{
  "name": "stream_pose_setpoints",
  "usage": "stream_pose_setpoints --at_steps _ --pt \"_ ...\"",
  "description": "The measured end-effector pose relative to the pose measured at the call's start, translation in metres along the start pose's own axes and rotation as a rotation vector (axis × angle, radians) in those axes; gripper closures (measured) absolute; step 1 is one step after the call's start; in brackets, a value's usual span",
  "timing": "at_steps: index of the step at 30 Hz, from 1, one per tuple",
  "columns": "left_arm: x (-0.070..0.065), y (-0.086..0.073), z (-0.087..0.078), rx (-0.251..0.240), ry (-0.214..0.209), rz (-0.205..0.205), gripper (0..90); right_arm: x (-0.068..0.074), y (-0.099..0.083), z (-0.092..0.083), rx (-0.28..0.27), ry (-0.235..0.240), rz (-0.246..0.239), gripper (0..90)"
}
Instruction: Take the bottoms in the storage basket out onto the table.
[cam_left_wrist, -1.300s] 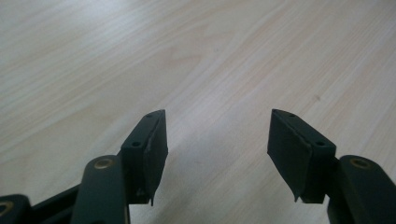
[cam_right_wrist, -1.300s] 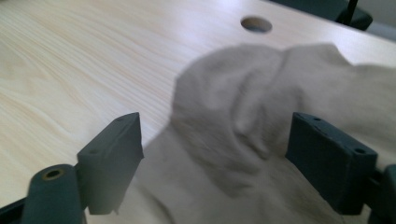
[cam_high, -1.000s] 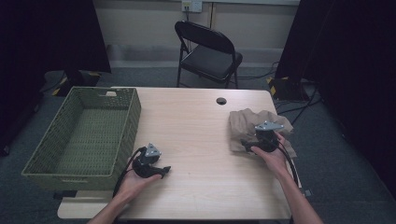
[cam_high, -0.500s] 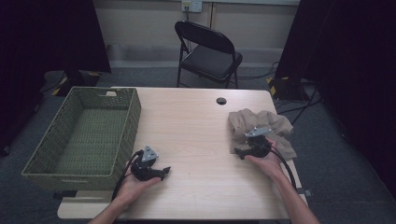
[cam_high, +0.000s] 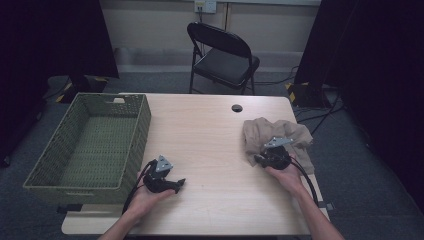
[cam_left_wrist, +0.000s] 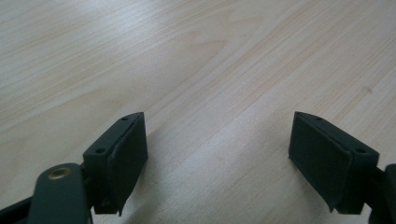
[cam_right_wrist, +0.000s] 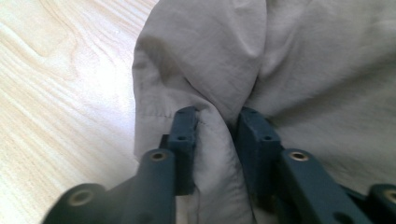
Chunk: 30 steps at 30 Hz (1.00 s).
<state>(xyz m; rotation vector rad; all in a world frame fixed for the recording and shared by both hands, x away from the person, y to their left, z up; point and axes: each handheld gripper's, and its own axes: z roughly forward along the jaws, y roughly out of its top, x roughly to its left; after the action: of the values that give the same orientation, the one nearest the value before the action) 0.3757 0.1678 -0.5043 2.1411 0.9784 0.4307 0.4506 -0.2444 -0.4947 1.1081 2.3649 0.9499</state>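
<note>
A crumpled beige cloth (cam_high: 282, 132) lies on the right side of the wooden table (cam_high: 210, 135). My right gripper (cam_high: 259, 160) rests at the cloth's near left edge. Its jaws have just been closing and pinch a raised fold of the cloth (cam_right_wrist: 280, 60) between the pads; the gripper (cam_right_wrist: 217, 126) is shut on that fold. My left gripper (cam_high: 179, 183) lies low over the table's front left, beside the basket. Its jaws have just been opening, and the gripper (cam_left_wrist: 217, 154) stands open over bare wood with nothing between the pads.
A green woven basket (cam_high: 142, 120) fills the table's left side, with nothing in it. A round cable hole (cam_high: 237, 108) sits at the table's far middle. A black folding chair (cam_high: 220, 55) stands behind the table.
The right gripper's jaws have come together on a fold of the cloth, and that hand has shifted slightly toward the cloth's left edge. The left hand has stayed where it was.
</note>
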Motion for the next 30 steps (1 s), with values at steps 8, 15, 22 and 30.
stream_pose_setpoints --at_steps 8,15,22,30 --pt "0.000 0.000 0.000 -0.001 -0.001 0.000 19.2 0.027 0.004 -0.001 0.012 0.082 -0.050 78.7" --pt "0.000 0.000 0.000 0.002 -0.002 0.002 19.2 0.078 0.015 0.004 0.034 0.220 -0.156 82.6" --pt "-0.001 0.003 -0.003 0.042 -0.003 0.002 19.4 0.109 0.031 -0.008 -0.025 0.366 -0.161 84.5" --pt "-0.001 0.003 -0.002 0.047 -0.007 -0.004 19.5 0.102 0.061 -0.048 -0.192 0.311 -0.143 85.0"
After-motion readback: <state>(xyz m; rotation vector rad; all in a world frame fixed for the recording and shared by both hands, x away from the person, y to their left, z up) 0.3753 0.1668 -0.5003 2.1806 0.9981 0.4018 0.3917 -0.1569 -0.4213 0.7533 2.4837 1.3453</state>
